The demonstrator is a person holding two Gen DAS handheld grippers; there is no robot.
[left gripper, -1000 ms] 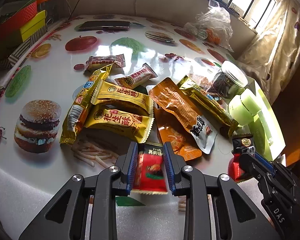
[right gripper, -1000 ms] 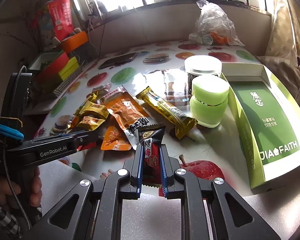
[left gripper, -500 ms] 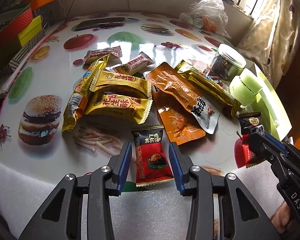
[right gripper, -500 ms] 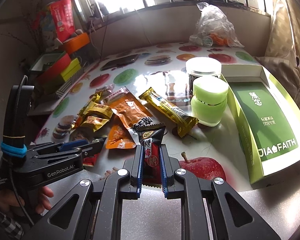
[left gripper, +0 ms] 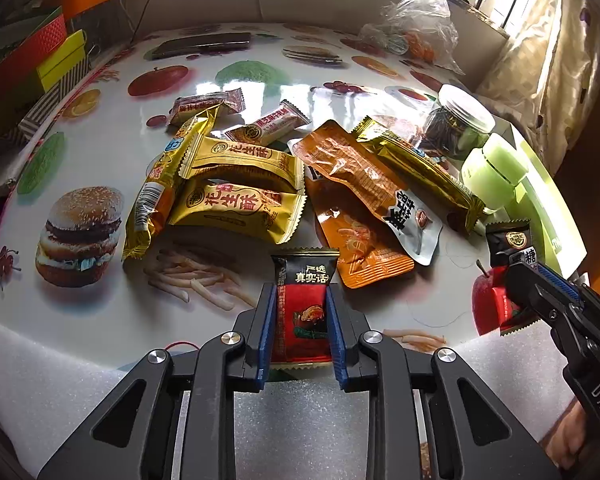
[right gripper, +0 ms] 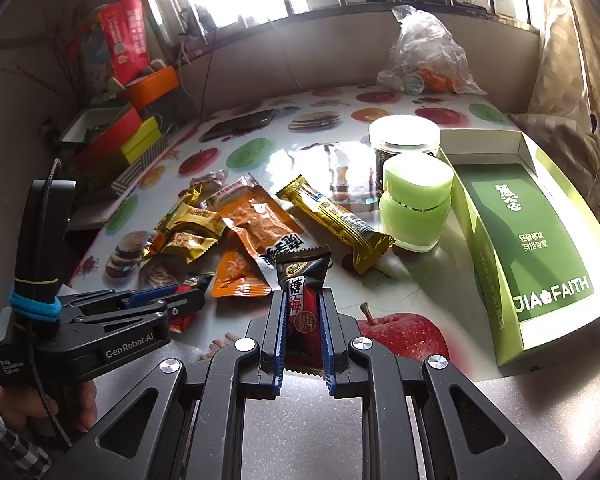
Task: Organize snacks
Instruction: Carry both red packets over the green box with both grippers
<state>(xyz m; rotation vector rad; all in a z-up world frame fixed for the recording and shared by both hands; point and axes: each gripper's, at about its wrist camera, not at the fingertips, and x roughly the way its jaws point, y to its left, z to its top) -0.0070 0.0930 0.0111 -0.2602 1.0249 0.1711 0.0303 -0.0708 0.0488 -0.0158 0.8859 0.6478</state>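
Left gripper (left gripper: 302, 320) jaws are closing on the red-and-black snack packet (left gripper: 303, 304) — blue pads pressing its sides, packet lying at the near table (left gripper: 100, 312) edge. Right gripper (right gripper: 303, 334) is clamping a black-and-red candy packet (right gripper: 303, 300), upright between its pads. Remaining snacks — yellow packets (left gripper: 236, 208), orange pouches (left gripper: 356, 184) — are lying clustered mid-table; green box (right gripper: 532, 240) is sitting at right.

Snack packets (left gripper: 236, 184) lie left of two jars (right gripper: 416, 200) (box (right gripper: 532, 240) just right) on the table (left gripper: 100, 304).
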